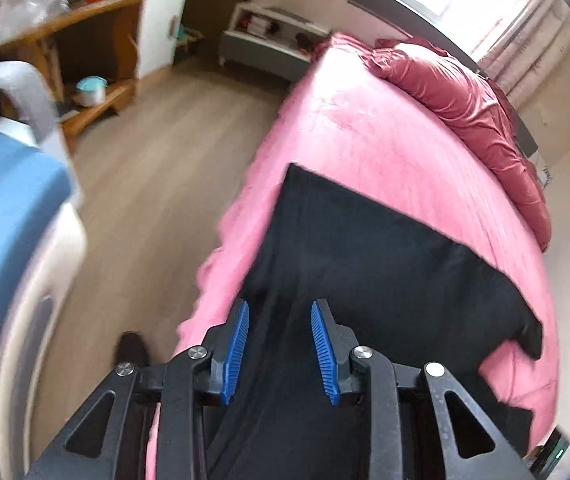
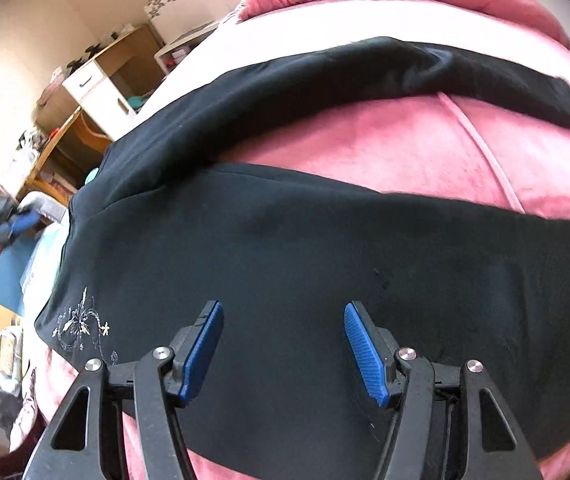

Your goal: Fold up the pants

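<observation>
Black pants [image 1: 385,248] lie spread on a pink bed cover [image 1: 385,132], close to the bed's left edge. My left gripper [image 1: 280,306] hovers over their near end. Its blue pads stand apart, and a ridge of black cloth runs between them without being pressed. In the right wrist view the pants [image 2: 305,248] show two legs splayed apart across the cover [image 2: 365,136]. A pale embroidered flower [image 2: 81,324] marks the cloth at the lower left. My right gripper [image 2: 283,307] is open just above the nearer leg, holding nothing.
A dark pink quilt [image 1: 453,92] is bunched at the bed's far side. Wooden floor [image 1: 157,152] runs along the left of the bed, with a wooden shelf unit [image 1: 85,40] beyond. A blue and white appliance [image 1: 1,200] stands close at left. A dark shoe [image 1: 131,350] is on the floor.
</observation>
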A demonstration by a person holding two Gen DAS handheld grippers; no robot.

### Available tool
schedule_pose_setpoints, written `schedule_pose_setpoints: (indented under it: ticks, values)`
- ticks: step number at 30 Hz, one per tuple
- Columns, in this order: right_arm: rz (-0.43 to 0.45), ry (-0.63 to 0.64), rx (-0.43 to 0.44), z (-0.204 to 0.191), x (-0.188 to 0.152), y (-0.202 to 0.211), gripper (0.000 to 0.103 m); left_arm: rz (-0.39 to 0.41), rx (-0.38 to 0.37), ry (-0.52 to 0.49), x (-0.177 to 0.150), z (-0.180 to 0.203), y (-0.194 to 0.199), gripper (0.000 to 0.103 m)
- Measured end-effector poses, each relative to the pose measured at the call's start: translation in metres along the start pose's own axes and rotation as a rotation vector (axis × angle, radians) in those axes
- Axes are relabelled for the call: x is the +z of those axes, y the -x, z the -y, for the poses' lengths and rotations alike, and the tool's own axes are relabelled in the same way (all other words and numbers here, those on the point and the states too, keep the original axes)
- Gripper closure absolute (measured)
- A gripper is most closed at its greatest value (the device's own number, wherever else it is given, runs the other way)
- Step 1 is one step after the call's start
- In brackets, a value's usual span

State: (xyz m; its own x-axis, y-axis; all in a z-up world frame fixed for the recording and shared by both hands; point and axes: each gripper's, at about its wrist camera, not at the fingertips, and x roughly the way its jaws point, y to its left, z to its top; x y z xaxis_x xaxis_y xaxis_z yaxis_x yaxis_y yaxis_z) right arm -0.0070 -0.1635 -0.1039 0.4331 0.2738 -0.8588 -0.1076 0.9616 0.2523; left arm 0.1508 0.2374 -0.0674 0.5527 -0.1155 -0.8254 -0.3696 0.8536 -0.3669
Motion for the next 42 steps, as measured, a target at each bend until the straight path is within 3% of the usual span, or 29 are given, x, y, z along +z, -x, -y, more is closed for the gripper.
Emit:
schedule_pose_setpoints:
  ticks: [9, 17, 22, 27, 29, 31, 33, 38, 42]
  values:
    - [-0.049, 0.067, -0.016, -0.022, 0.018, -0.032, 0.039, -0.084, -0.028, 0.095, 0.083, 0.024, -0.098, 0.069]
    - [-0.076, 0.066, -0.01, -0.024, 0.025, -0.047, 0.032, -0.152, 0.004, 0.201, 0.115, 0.017, -0.15, 0.069]
    - [-0.083, 0.054, -0.013, -0.025, 0.027, -0.051, 0.032, -0.157, 0.047, 0.183, 0.12, 0.018, -0.152, 0.069]
    - [-0.084, 0.055, -0.023, -0.025, 0.025, -0.049, 0.031, -0.192, 0.05, 0.256, 0.127, 0.011, -0.156, 0.067]
    - [-0.083, 0.047, -0.022, -0.024, 0.024, -0.05, 0.031, -0.192, 0.079, 0.197, 0.127, 0.018, -0.157, 0.069]
    - [-0.086, 0.043, -0.023, -0.025, 0.025, -0.05, 0.031, -0.177, 0.095, 0.129, 0.124, 0.027, -0.153, 0.079]
    - [-0.088, 0.046, -0.023, -0.024, 0.024, -0.051, 0.031, -0.15, 0.07, 0.09, 0.12, 0.033, -0.145, 0.091]
    - [-0.087, 0.055, -0.026, -0.024, 0.023, -0.05, 0.031, -0.025, -0.071, 0.042, 0.104, 0.048, -0.086, 0.092]
    - [-0.082, 0.041, -0.015, -0.021, 0.022, -0.047, 0.031, 0.089, -0.297, -0.006, 0.081, 0.062, -0.016, 0.093]
